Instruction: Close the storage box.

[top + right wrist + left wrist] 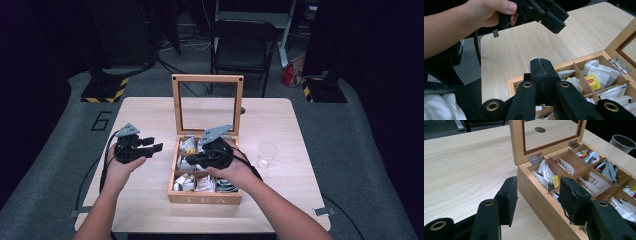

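A wooden tea box (205, 198) stands mid-table with its glass lid (207, 102) upright, and its compartments hold paper tea bags (594, 183). My right gripper (192, 159) hovers over the box's left compartments. Its jaws are pressed together (541, 65), and a thin white paper edge (533, 59) of a tea bag pokes out at their tip; the rest of the bag is hidden. My left gripper (150, 147) hangs above the table left of the box. Nothing lies between its open pads (540, 188), and the box wall (541, 202) shows just beyond them. The hand holding it appears in the right gripper view (551, 17).
A clear plastic cup (267, 154) stands upright right of the box, also in the left gripper view (622, 142). Bare tabletop (150, 115) stretches left of and behind the box. A black chair (242, 45) and stands sit on the floor beyond the table.
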`<state>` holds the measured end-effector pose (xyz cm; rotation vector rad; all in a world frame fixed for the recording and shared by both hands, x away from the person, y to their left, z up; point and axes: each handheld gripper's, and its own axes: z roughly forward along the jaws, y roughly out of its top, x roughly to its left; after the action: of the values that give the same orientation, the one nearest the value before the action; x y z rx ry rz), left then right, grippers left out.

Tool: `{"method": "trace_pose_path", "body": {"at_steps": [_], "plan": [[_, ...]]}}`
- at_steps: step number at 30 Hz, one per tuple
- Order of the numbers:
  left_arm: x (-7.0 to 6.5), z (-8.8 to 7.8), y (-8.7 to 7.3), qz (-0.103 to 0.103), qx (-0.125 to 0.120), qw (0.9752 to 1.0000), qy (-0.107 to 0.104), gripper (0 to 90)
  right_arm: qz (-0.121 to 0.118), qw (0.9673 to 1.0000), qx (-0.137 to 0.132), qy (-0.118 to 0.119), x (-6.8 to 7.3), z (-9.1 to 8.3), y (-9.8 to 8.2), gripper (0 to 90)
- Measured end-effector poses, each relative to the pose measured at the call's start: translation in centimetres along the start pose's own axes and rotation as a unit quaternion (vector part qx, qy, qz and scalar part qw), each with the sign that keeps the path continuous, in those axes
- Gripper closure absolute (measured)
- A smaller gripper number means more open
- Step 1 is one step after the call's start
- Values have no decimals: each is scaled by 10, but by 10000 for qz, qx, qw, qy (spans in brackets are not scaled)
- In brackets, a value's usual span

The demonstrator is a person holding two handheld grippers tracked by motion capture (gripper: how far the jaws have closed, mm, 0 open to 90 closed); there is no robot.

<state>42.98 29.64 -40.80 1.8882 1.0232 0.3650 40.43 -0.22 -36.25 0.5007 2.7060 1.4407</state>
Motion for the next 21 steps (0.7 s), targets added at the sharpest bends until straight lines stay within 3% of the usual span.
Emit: {"method": "trace_pose_path", "body": {"at_steps": [8, 21], "plan": [[1, 0, 0, 5, 2, 10000, 14, 489, 11, 10000, -35, -78, -4, -9, 0, 900], [3, -2, -1, -46, -8, 10000, 22, 490, 225, 9980, -150, -566, -25, -50, -9, 900]]}}
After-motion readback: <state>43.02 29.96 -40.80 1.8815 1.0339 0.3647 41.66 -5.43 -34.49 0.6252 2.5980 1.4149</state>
